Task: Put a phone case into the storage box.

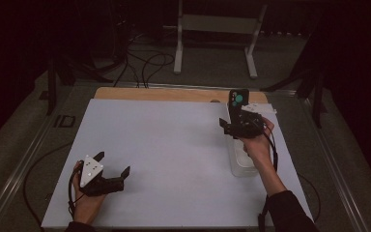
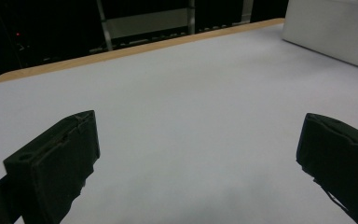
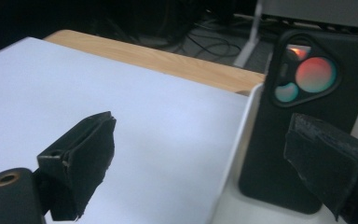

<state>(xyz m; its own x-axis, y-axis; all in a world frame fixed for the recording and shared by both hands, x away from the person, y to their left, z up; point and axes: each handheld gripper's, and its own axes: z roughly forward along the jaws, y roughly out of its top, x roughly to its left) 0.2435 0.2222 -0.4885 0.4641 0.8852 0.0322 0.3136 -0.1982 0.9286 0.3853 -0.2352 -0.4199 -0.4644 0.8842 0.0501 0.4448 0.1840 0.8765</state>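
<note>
A black phone [image 1: 237, 99] with a round camera cluster stands upright at the far end of a pale tray [image 1: 242, 168] on the table's right side. In the right gripper view the phone [image 3: 307, 116] rises from the tray [image 3: 235, 149] just beyond the right jaw. My right gripper [image 1: 240, 119] hovers just on the near side of the phone, open [image 3: 200, 135], its jaws wide apart and holding nothing. My left gripper [image 1: 112, 163] rests low at the near left of the white table sheet [image 1: 174, 145], also open [image 2: 198, 126] with bare sheet between its jaws.
The wooden table edge [image 1: 164, 94] runs along the back of the sheet. Cables [image 1: 145, 63] and a white stand [image 1: 217, 29] lie on the floor beyond. The side of the tray [image 2: 331, 32] shows at the far right in the left gripper view.
</note>
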